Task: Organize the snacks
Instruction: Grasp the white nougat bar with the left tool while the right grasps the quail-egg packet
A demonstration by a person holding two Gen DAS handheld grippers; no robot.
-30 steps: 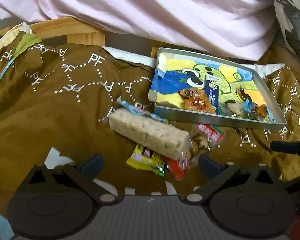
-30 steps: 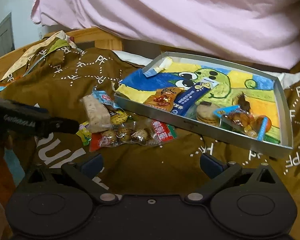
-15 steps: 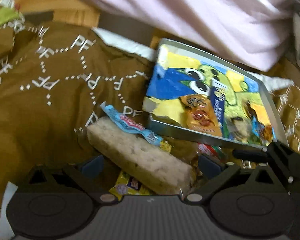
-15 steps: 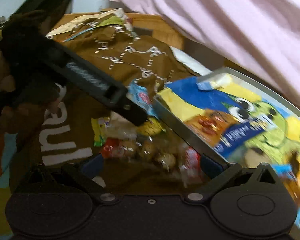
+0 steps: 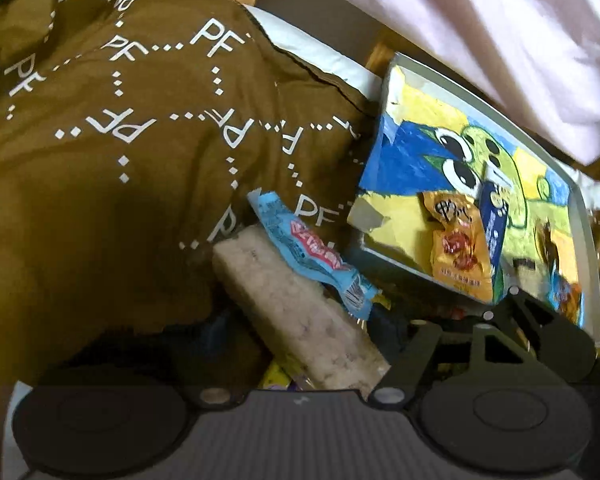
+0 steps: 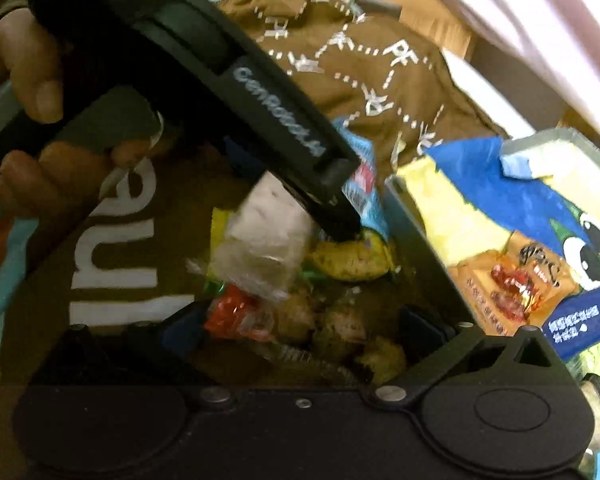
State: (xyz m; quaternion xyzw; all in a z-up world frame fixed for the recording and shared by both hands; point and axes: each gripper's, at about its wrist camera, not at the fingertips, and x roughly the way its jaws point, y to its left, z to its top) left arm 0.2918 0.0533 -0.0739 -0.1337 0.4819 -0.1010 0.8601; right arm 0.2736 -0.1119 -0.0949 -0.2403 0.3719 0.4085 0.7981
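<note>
now both fingers spread wide: left gripper straddles grainy rice bar; right gripper straddles crinkly cookie pack.

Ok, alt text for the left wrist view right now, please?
The left gripper straddles a long pale rice bar with a blue wrapper end, lying on a brown PF-printed cloth. To the right, a metal tray with a cartoon liner holds an orange packet and a blue packet.
</note>
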